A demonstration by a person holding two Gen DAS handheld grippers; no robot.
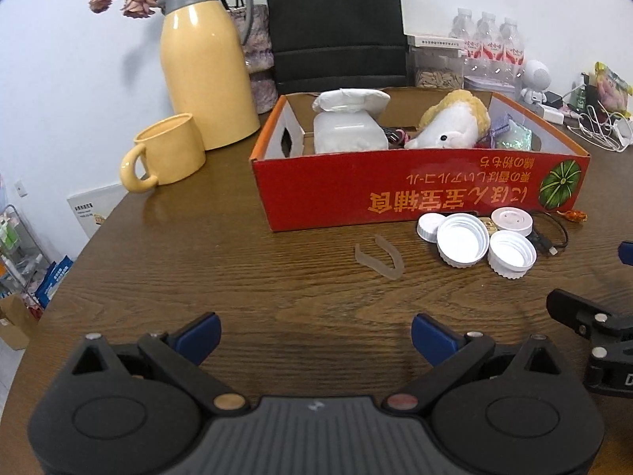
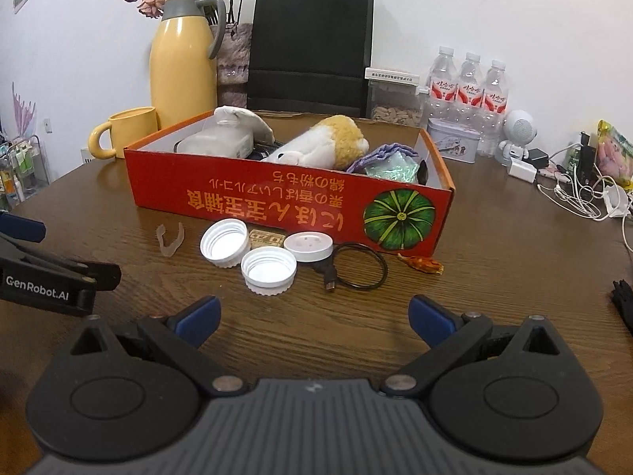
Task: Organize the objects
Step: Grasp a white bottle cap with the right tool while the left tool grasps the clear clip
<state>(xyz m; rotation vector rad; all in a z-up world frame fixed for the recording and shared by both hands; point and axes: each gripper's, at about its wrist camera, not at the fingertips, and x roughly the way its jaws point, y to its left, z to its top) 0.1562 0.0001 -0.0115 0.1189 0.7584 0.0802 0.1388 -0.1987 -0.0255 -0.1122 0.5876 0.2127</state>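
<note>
The red box [image 2: 292, 202] sits mid-table and already holds a plush toy [image 2: 324, 144], a white pack [image 2: 225, 138] and some purple and green bits [image 2: 389, 160], so the sorting looks partly done. Left on the table [image 2: 494, 277] just in front of the box are three white caps [image 2: 269, 271], a small gold tag [image 2: 267, 237], a coiled black cable [image 2: 362, 265], an orange wrapper [image 2: 421, 264] and a translucent clip [image 2: 170, 239]. The right gripper [image 2: 312, 320] hovers near the caps, jaws wide apart and empty. The left gripper [image 1: 314, 334] is likewise spread and holds nothing. A mug [image 1: 166, 152] and a jug [image 1: 205, 67] stand left of the box, bottles [image 2: 469, 83] and white cords [image 2: 577, 194] to the right; nothing blocks the caps.
</note>
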